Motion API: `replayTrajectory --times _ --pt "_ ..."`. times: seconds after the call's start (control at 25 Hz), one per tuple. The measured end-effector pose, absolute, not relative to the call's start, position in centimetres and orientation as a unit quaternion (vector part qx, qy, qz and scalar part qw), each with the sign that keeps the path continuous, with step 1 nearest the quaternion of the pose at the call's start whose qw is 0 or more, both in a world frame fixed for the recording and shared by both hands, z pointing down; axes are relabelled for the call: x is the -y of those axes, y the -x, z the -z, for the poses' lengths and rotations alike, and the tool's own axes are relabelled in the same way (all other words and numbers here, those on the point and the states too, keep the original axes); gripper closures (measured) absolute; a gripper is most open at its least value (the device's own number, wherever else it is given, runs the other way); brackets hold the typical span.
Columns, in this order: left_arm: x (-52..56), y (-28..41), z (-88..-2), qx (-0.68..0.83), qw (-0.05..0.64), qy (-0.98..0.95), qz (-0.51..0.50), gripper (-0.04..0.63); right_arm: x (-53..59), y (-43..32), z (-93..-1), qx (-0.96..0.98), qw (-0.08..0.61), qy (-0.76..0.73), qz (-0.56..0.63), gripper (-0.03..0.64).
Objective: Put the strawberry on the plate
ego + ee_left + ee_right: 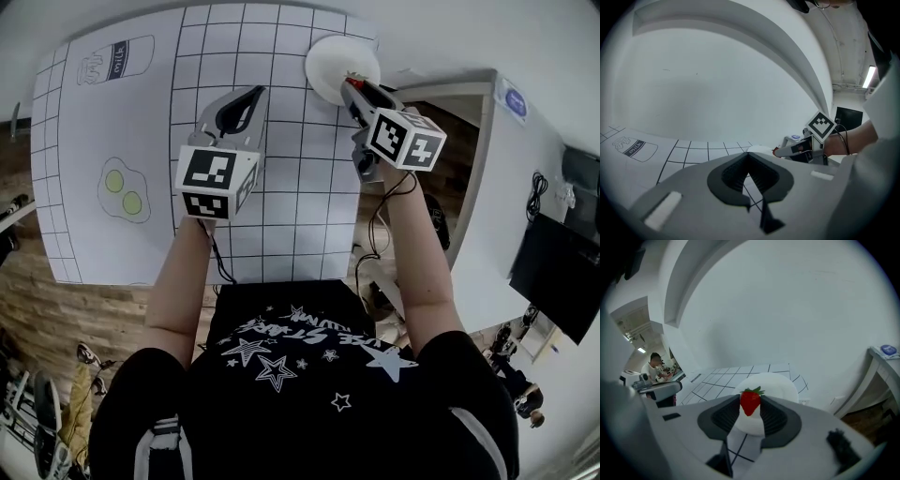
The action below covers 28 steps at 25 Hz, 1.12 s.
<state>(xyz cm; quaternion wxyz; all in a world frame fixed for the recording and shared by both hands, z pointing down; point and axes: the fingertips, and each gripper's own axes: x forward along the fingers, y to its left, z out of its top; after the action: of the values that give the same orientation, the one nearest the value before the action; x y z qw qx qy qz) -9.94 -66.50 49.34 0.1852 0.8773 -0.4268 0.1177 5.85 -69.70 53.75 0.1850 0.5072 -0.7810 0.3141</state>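
Red strawberry [750, 401] sits pinched in my right gripper [749, 407] above the plate [782, 383]; I judge only setting it down is left. Left gripper [748, 160] idles pressed together, empty.

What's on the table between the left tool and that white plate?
Nothing but bare gridded sheet; the head view shows no object between the left gripper and the plate.

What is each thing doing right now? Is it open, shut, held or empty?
Right gripper: shut on the strawberry.
Strawberry: held between the jaws, over the plate.
Left gripper: jaws together, holding nothing.
Plate: empty, on the grid mat.
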Motion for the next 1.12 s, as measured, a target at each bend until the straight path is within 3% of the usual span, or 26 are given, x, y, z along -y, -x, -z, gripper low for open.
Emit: replayTrajectory --times 0.6,1.12 --pt "64.8 8.2 -50.3 0.398 0.196 -0.887 -0.126 0.588 70.8 -5.5 -56.3 0.76 0.243 -0.504 -0.331 0.471" --pt "62.9 8.5 -50.9 0.391 0.202 -0.887 -0.139 0.588 70.8 -5.2 -56.6 0.757 0.24 -0.505 -0.338 0.47"
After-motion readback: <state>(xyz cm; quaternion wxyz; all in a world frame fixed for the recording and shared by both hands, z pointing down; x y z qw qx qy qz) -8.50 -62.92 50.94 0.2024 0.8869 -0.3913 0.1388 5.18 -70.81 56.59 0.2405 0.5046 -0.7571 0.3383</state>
